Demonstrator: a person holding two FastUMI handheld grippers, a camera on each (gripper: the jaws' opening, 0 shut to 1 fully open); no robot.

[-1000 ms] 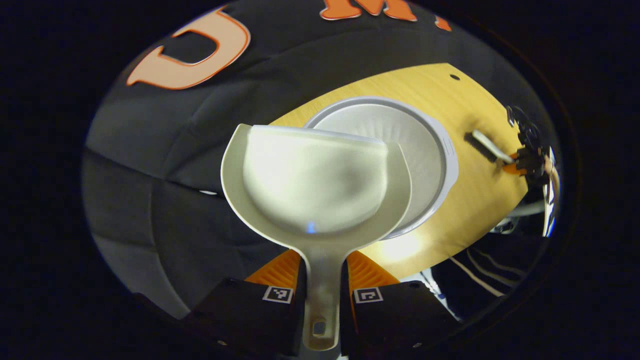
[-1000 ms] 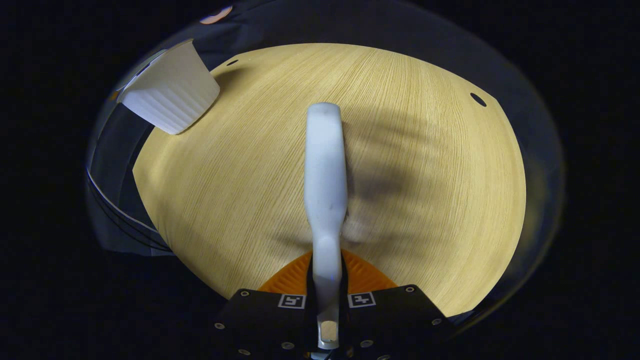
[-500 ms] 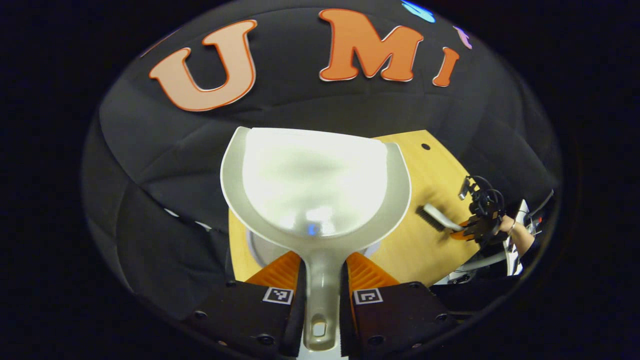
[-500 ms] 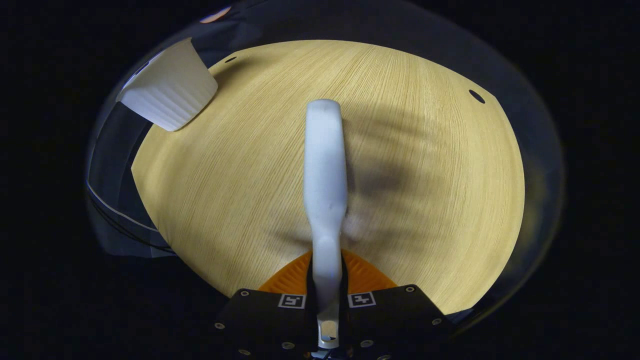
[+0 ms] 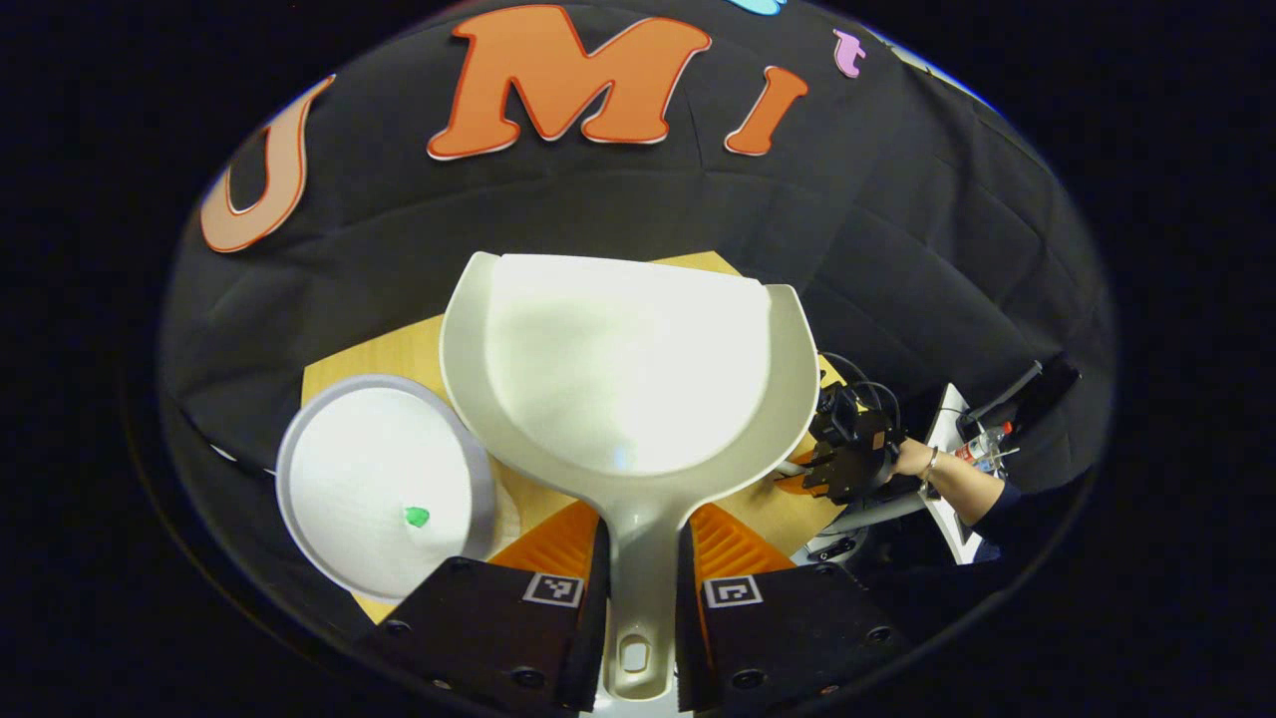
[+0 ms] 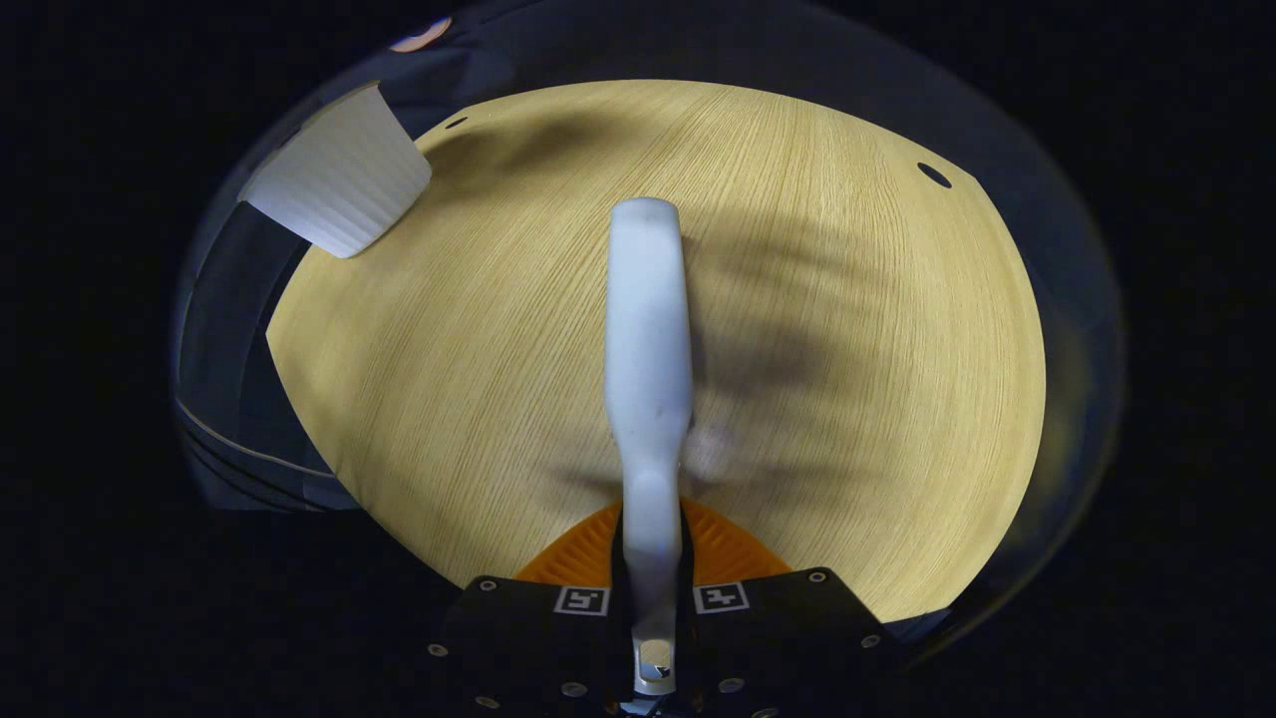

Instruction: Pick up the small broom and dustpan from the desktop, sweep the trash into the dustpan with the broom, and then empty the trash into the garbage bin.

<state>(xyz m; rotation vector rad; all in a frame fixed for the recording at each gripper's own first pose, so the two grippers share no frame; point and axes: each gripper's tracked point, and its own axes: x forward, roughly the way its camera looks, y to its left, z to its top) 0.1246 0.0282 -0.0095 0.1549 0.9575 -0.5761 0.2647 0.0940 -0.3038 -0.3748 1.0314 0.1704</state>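
1. Black cloth wall behind; pale wood-grain counter under both hands, bare across its middle in the right gripper view.
2. Left tongs pinch the dustpan by its handle, one finger on each side. Pan held up off the counter, tray facing the camera. Its scoop looks empty.
3. Garbage bin, white and round, sits below and to the left of the pan in the left gripper view, mouth open. One small green scrap lies on its floor. In the right gripper view the bin stands at the far left corner of the counter, ribbed wall showing.
4. Right tongs pressed onto the small broom at its narrow neck; the white back of the head points away over the counter. Bristles cannot be made out from here; whether they touch the wood, cannot tell.
5. In the left gripper view the other gripper and a hand show past the pan's right edge, well apart from the bin.
6. Judgement: the emptying looks done or nearly done, since the pan is clear and a scrap is in the bin.
7. To finish this step well: keep the grip firm on the handle, bring the pan's front lip back over the bin mouth if anything clings, tip the lip down steeply, and give a light shake rather than a swing so nothing flies past the rim.
8. Broom should hold clear of the bin meanwhile.
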